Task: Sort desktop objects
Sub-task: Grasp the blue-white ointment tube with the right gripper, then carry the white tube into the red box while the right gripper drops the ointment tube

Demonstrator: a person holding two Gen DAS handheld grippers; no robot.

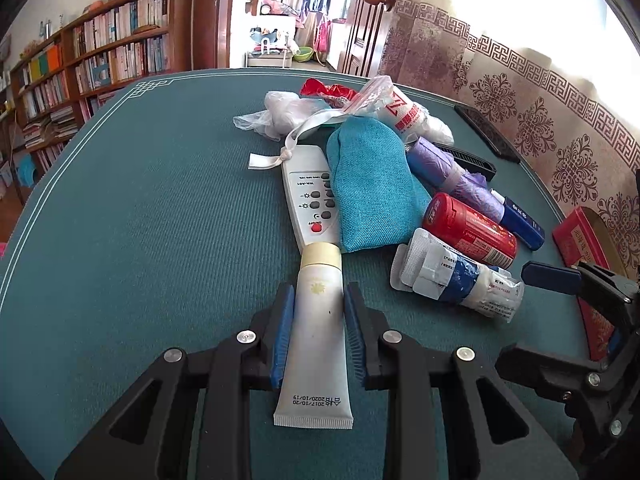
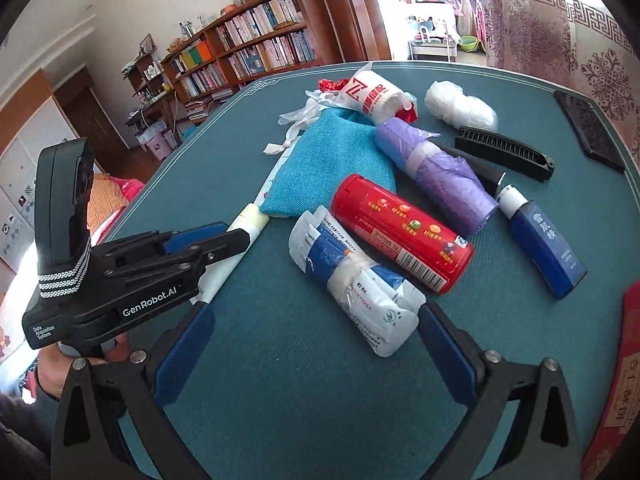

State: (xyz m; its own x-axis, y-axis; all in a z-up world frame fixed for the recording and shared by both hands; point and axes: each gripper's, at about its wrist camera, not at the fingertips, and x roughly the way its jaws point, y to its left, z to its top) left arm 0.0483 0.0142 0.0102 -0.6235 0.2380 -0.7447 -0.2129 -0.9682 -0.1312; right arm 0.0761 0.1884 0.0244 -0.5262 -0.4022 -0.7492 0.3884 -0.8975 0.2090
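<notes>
My left gripper point(image 1: 319, 294) is shut on a white cream tube point(image 1: 316, 332) with a pale yellow cap, which lies on the green table mat point(image 1: 160, 220). In the right wrist view the same left gripper point(image 2: 224, 236) holds the tube point(image 2: 250, 222) at the left of the pile. My right gripper point(image 2: 316, 316) is open. The near end of a taped white and blue packet bundle point(image 2: 360, 292) lies between its fingertips, close to the right finger. The right gripper point(image 1: 560, 276) also shows at the right edge of the left wrist view.
Beyond lie a red canister point(image 2: 404, 236), purple bag roll point(image 2: 436, 176), blue bottle point(image 2: 544, 248), teal pouch point(image 2: 332, 160), white remote point(image 1: 308, 196), black comb point(image 2: 504, 152) and plastic bags. A red box point(image 2: 624, 360) sits at the right edge. A hand point(image 2: 52, 372) grips the left tool.
</notes>
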